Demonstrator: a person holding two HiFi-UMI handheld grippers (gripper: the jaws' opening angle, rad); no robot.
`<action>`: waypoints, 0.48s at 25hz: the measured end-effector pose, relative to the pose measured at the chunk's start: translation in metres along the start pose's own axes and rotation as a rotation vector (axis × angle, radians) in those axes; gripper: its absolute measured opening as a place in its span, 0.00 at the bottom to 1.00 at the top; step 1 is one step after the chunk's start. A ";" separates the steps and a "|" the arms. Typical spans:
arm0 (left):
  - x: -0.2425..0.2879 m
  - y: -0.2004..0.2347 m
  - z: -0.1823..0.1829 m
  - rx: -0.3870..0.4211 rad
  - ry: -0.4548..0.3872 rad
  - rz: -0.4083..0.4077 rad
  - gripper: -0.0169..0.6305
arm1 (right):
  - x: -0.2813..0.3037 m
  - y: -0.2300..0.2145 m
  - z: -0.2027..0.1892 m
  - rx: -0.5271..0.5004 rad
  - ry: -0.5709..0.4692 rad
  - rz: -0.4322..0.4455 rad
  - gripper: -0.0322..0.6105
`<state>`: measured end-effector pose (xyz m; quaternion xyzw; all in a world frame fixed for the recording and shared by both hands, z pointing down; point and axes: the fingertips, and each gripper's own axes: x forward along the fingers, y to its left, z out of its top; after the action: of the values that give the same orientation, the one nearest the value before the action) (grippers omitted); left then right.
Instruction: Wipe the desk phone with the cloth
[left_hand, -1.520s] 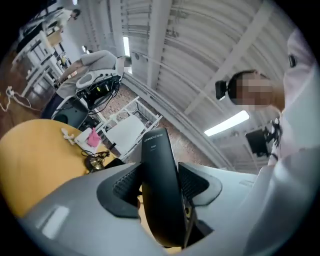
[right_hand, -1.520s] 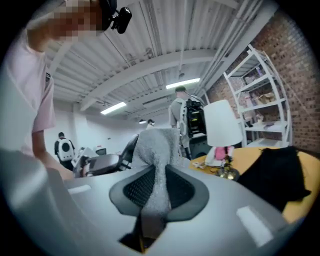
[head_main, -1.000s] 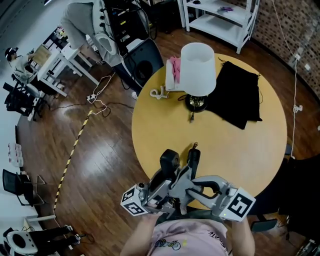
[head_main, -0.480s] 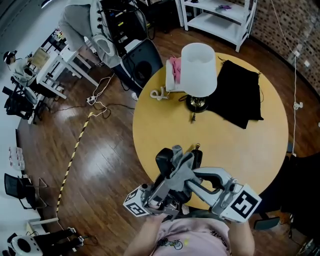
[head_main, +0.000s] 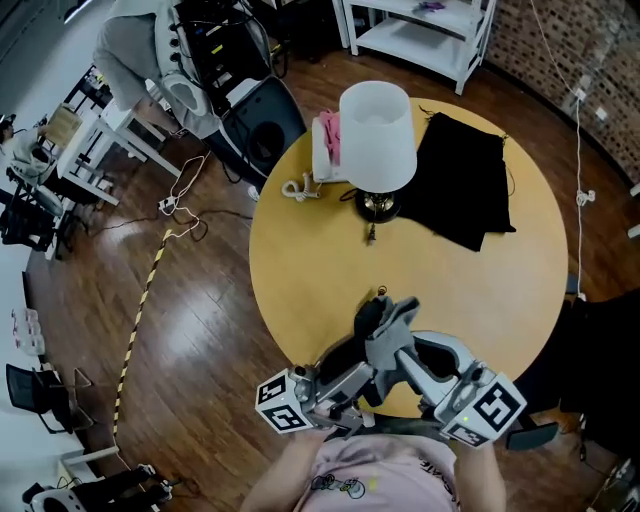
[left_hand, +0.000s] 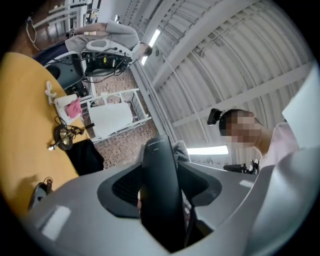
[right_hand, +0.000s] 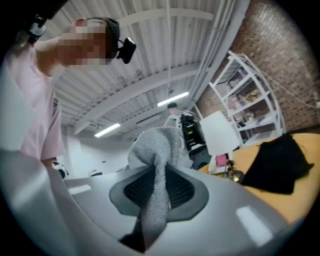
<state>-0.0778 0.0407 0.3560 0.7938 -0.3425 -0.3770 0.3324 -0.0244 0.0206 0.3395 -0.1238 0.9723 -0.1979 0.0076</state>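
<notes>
**Cloth at the handset's top end, both held over the table's near edge**

Head view: we see the two grippers meeting just above the near rim of the round table (head_main: 300, 270). The left gripper (head_main: 362, 348) comes in from the lower left and the right gripper (head_main: 397, 348) from the lower right. The black handset (head_main: 368, 318) stands up out of the left one, with its long axis running away from us along that gripper's own line. The grey cloth (head_main: 400, 312) sits just to the handset's right, level with its upper end. The right gripper is therefore the one placed to do the rubbing. We cannot tell from here whether cloth and handset touch.

We count one handset, one grey cloth and two grippers. On the far half of the table there is also one lamp (head_main: 375, 135) and one black fabric (head_main: 465, 180).

Left gripper view: the left gripper (left_hand: 161, 212) is clamped on the handset (left_hand: 159, 165), which rises upright through the middle of the jaws. A tuft of the cloth (left_hand: 181, 150) shows behind its top right edge, very close to it.

Right gripper view: the right gripper (right_hand: 156, 202) is pinched tight on the cloth (right_hand: 157, 147). One strip runs down through the jaws, and the bunched end stands above the tips. The handset does not show in this view.

We judge that the coming wipe calls for the cloth to travel down the handset's length, toward the left gripper's tips.
</notes>
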 end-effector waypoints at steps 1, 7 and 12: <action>0.003 0.006 -0.008 -0.017 0.009 0.017 0.38 | -0.004 -0.007 -0.003 0.017 0.008 -0.024 0.15; 0.038 0.066 -0.081 -0.019 0.226 0.218 0.38 | -0.091 -0.021 -0.062 0.149 0.099 -0.131 0.15; 0.052 0.137 -0.183 0.276 0.657 0.459 0.38 | -0.188 -0.061 -0.106 0.283 0.101 -0.446 0.15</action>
<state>0.0587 -0.0254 0.5349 0.8119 -0.4337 0.0293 0.3897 0.1655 0.0525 0.4540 -0.3225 0.8829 -0.3344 -0.0674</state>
